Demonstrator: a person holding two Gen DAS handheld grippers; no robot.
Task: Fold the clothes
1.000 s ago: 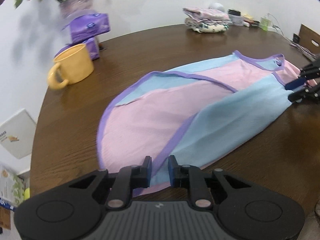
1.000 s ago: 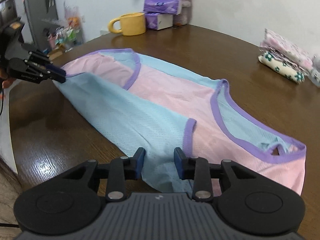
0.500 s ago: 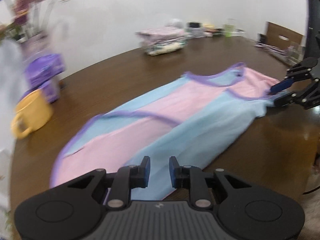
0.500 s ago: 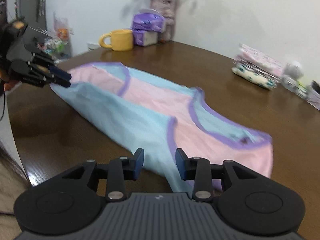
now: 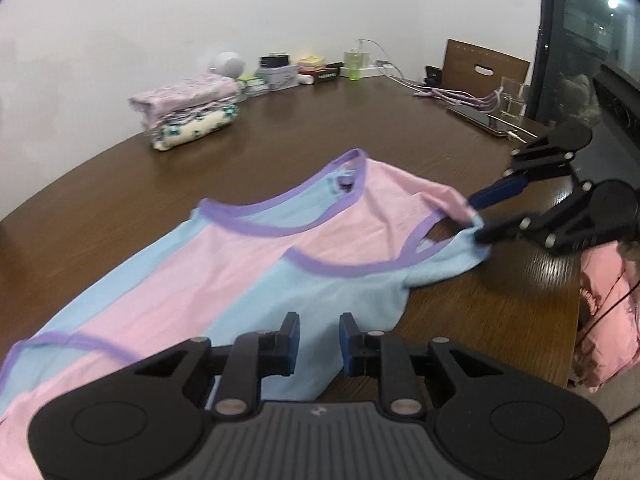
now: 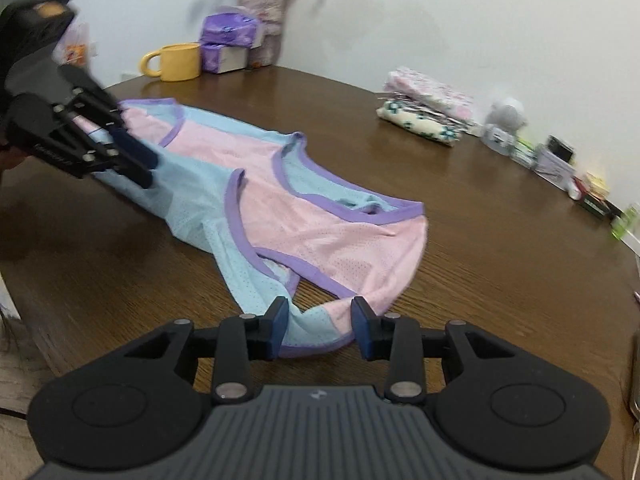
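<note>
So the pink and blue tank top (image 6: 304, 204) lies lengthwise on the brown tabletop (image 6: 500, 248), with its near blue side panel turned in over the pink middle, so it looks folded once along its length, though the pictures do not settle whether that is a finished fold or simply how the cloth fell. The right hand-held gripper (image 6: 318, 326) sits at the shoulder end, its fingers apart with the strap's purple-trimmed edge lying slack between them, not pinched. The left hand-held gripper (image 5: 316, 344) is low over the blue panel nearer the hem end, its fingers a small way apart with blue cloth between them; whether they nip it I cannot tell. Farther back a stack of folded clothes (image 6: 428, 106) rests near the wall, so some garments already sit in the state the task asks for. As for this top, it is still long and open at both ends; I judge that crosswise folds bringing hem and shoulders together remain, and then a place on or beside the stack.
</note>
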